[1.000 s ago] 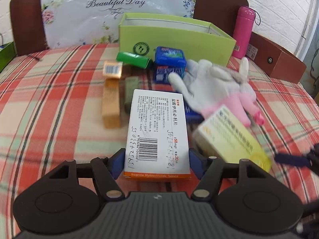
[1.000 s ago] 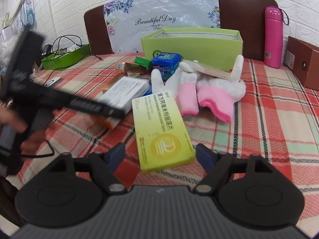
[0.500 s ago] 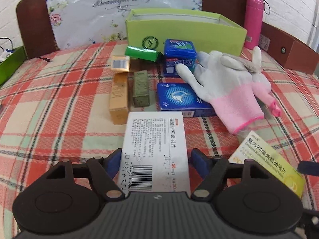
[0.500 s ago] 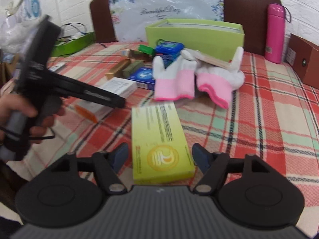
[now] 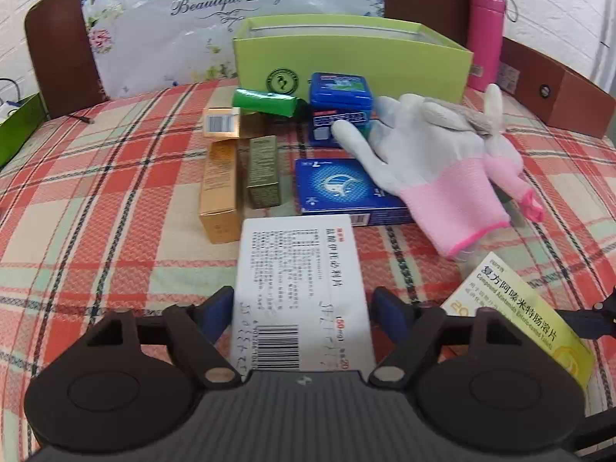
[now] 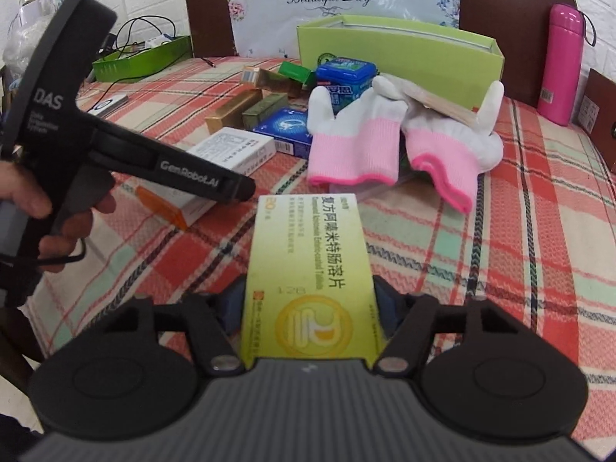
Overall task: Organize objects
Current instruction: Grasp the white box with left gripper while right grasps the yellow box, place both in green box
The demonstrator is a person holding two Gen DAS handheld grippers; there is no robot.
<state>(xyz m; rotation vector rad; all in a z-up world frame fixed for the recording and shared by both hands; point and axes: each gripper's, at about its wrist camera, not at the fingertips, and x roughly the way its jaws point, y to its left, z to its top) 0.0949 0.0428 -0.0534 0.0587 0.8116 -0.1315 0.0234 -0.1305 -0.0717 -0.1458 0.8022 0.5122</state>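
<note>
The left gripper (image 5: 302, 308) straddles a flat white cardboard medicine box (image 5: 300, 288) that lies on the red-and-green plaid cloth surface (image 5: 96, 200). Its blue fingers (image 5: 215, 308) stand a little clear of the box's long edges, so the jaws are apart with the box between them.

The right gripper (image 6: 308, 308) has just been closing its jaws, and the blue pads now sit against both long sides of a yellow-green cardboard medicine box (image 6: 308, 265), clamped on it. In the left wrist view that same box appears at 4 o'clock of the white one.

From the white box, a gold carton (image 5: 219, 188) and an olive carton (image 5: 263, 171) lie side by side at 11 o'clock. A dark blue flat box (image 5: 338, 192) lies at 1 o'clock, touching the white box's far corner. A pair of white knit gloves with pink cuffs (image 5: 435, 165) lies at 2 o'clock, one glove overlapping the blue box. Farther at 12 o'clock are a blue tin (image 5: 340, 96), a green packet (image 5: 265, 102) and an open lime-green cardboard box (image 5: 346, 63). A pink flask (image 5: 485, 38) stands at 1 o'clock, beyond the lime box.

In the right wrist view a person's hand (image 6: 50, 208) holds the left gripper's handle at 9 o'clock.
</note>
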